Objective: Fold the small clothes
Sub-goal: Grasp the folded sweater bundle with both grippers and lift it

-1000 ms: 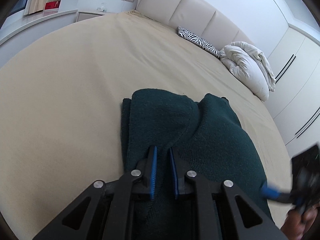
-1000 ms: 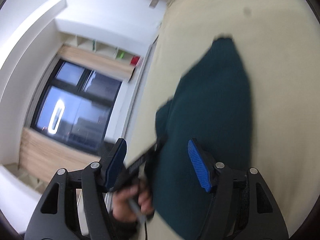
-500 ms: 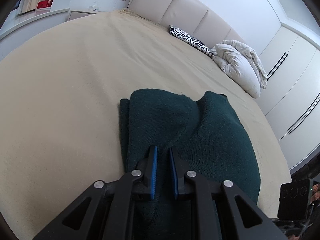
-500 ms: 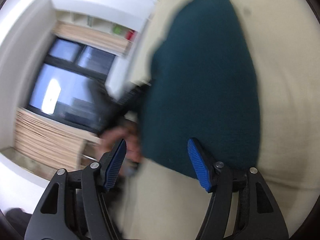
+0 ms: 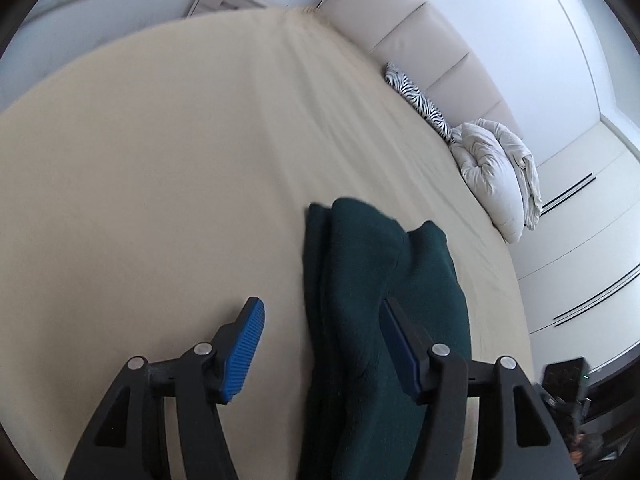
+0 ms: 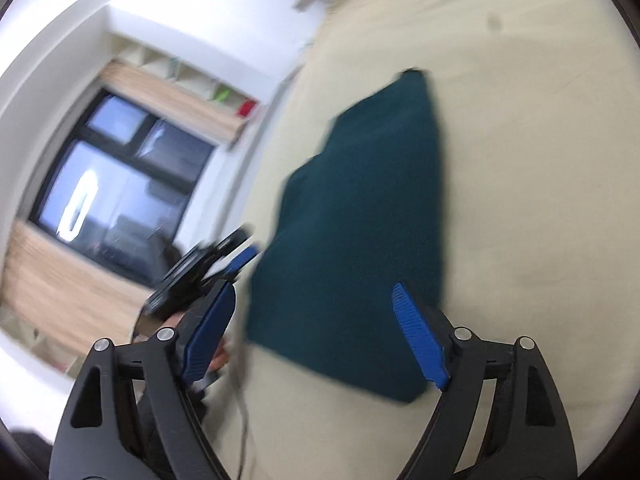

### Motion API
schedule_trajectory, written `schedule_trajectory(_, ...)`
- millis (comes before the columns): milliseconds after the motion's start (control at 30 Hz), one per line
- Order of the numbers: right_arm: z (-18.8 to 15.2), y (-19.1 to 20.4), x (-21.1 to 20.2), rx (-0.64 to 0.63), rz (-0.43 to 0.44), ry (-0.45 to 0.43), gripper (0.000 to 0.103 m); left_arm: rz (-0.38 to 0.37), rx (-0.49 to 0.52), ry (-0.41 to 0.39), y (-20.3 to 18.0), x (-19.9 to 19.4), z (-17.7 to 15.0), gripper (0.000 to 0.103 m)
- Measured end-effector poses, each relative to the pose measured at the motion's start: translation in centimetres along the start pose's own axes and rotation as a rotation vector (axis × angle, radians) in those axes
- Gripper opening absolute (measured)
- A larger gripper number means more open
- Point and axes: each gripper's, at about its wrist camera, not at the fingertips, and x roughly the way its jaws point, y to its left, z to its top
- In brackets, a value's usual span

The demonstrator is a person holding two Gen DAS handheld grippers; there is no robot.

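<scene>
A dark green knitted garment [image 5: 368, 280] lies folded on the beige bed [image 5: 160, 160]. My left gripper [image 5: 320, 332] is open and empty, with its jaws standing to either side of the garment's near edge. In the right wrist view the same garment [image 6: 360, 220] lies flat as a folded block, with my right gripper [image 6: 312, 328] open and empty just above its near end. The left gripper [image 6: 208, 268] shows blurred beside the garment's left edge in that view.
A zebra-print pillow [image 5: 420, 100] and a rumpled white duvet [image 5: 496, 172] lie by the padded headboard [image 5: 420, 28]. White wardrobe doors [image 5: 580, 240] stand to the right. A dark window [image 6: 112, 184] and wooden shelving [image 6: 180, 92] are past the bed's left side.
My left gripper has opened and let go of the garment, which now lies on the bed. My right gripper has swung across the garment, staying open.
</scene>
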Motion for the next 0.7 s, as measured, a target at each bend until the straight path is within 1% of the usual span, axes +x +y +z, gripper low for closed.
schedule_trajectory(33,0.5,-0.8,0.1,0.030,-0.004,0.007,0.082,-0.008,-0.009,0.019,0.0,0.2,-0.1,0.063)
schedule_trajectory(133,2.0,-3.2,1.2,0.093,-0.038,0.044,0.082,-0.009,-0.029,0.115,-0.2,2.0,-0.6,0.063)
schedule_trajectory(200,2.5,-4.7,3.5,0.160,-0.050,0.087,0.081,0.032,-0.010,0.134,-0.9,2.8,-0.5,0.063)
schedule_trajectory(233,2.8,-4.5,4.8,0.171,-0.038,0.082,0.081,0.039,-0.006,0.144,-1.1,3.1,-0.4,0.063)
schedule_trajectory(300,3.5,-4.5,5.2,0.191,0.004,0.074,0.081,0.036,-0.020,0.162,-1.3,3.5,-0.1,0.063)
schedule_trajectory(400,4.5,-4.5,6.7,0.201,0.039,0.095,0.081,0.035,-0.028,0.196,-1.4,4.4,0.3,0.063)
schedule_trajectory(467,4.9,-3.8,8.0,0.179,0.008,0.122,0.080,0.035,-0.031,0.206,-1.3,4.7,0.4,0.063)
schedule_trajectory(533,5.2,-3.3,9.3,0.159,-0.024,0.137,0.074,0.036,-0.036,0.219,-1.6,5.0,0.6,0.061)
schedule_trajectory(567,5.3,-3.0,9.6,0.151,-0.050,0.141,0.072,0.041,-0.032,0.223,-1.7,5.2,0.7,0.051)
schedule_trajectory(600,5.4,-2.6,10.0,0.133,-0.085,0.143,0.064,0.043,-0.034,0.235,-1.7,5.6,0.8,0.044)
schedule_trajectory(633,5.4,-2.2,10.0,0.112,-0.114,0.143,0.057,0.049,-0.043,0.240,-1.7,5.9,0.7,0.041)
schedule_trajectory(700,5.2,-0.9,9.9,0.033,-0.200,0.137,0.051,0.064,-0.028,0.238,-2.1,6.1,0.6,0.034)
